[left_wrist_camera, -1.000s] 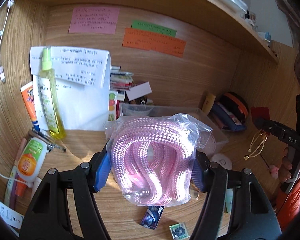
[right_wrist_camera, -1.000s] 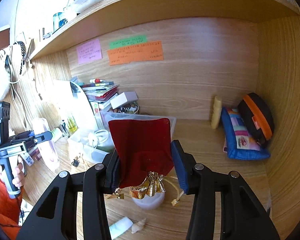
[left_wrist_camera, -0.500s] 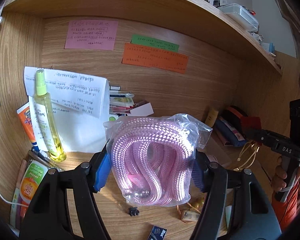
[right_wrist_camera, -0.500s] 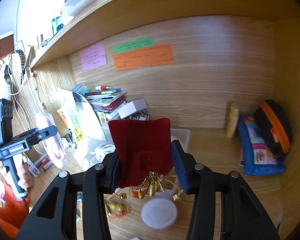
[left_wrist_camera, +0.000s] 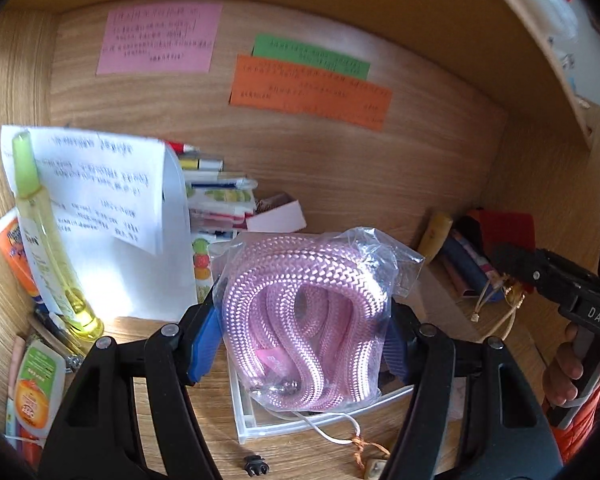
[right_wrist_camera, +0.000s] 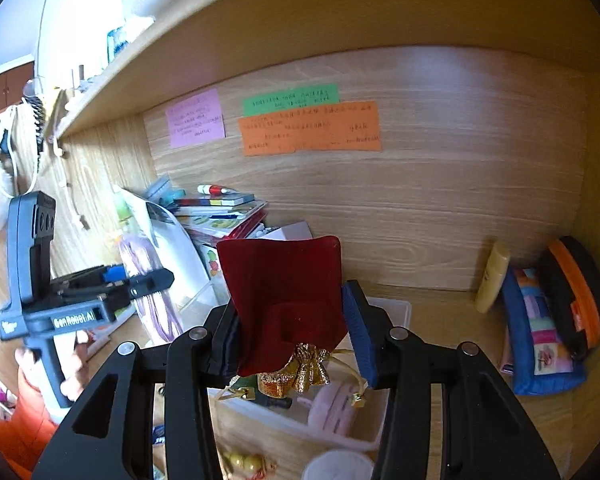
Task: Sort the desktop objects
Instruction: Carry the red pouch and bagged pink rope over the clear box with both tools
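A pink braided rope in a clear plastic bag (left_wrist_camera: 300, 312) sits between the blue pads of my left gripper (left_wrist_camera: 300, 344), which is shut on it. It hangs over a clear plastic box (left_wrist_camera: 244, 420) on the desk. My right gripper (right_wrist_camera: 294, 336) is shut on a dark red velvet pouch (right_wrist_camera: 284, 280) with a gold tie, above the same clear box (right_wrist_camera: 396, 308). In the right wrist view the left gripper (right_wrist_camera: 156, 280) with the rope bag (right_wrist_camera: 152, 292) is at the left. The left wrist view shows the right gripper (left_wrist_camera: 508, 256) at the right, carrying the pouch (left_wrist_camera: 508, 228).
A yellow spray bottle (left_wrist_camera: 48, 248), a white paper sheet (left_wrist_camera: 112, 216) and a stack of books (left_wrist_camera: 220, 200) stand at the back left. A blue pouch (right_wrist_camera: 540, 328) and a black-orange case (right_wrist_camera: 576, 296) lean in the right corner. Small bits (left_wrist_camera: 256, 466) lie near the front edge.
Both grippers have carried their loads toward the back wall, so the clear box now lies beneath the rope bag and the pouch. Neither grip has changed.
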Demonstrator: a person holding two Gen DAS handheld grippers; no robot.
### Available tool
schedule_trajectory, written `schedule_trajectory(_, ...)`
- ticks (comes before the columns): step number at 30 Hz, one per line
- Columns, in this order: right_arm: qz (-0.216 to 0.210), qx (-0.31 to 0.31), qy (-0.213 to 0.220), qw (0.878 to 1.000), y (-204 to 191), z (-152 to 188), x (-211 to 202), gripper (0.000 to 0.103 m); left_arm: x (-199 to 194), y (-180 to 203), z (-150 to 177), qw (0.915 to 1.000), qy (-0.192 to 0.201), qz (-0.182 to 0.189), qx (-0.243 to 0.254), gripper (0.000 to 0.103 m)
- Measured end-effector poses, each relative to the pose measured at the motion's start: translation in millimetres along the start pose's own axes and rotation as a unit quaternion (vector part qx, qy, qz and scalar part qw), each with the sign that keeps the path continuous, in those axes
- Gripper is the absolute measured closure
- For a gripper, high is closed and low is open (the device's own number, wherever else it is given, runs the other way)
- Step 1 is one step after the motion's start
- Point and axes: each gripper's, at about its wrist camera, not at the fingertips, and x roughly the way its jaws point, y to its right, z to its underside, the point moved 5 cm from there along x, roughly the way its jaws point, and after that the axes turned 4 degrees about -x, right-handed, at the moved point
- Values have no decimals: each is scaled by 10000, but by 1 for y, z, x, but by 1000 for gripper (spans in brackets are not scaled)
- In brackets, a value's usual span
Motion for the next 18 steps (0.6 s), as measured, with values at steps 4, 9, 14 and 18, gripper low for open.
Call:
schedule_trajectory(4,15,184,94,9998,1,7,19,61,14,-2,9,9999,-147,-48,62,36)
schedule_trajectory(9,-57,347,-244,9991,5,24,46,61,31,-7,16,9993,-274,-246,96,36)
schedule_trajectory(14,90,349,-626,9974,6,38,70,61,39,-4,23,9985,-356,-357,222,36)
schedule_trajectory(18,120,276,-848,9959,2,47,82,61,45,-1,28,9976,-420,-433,347,36)
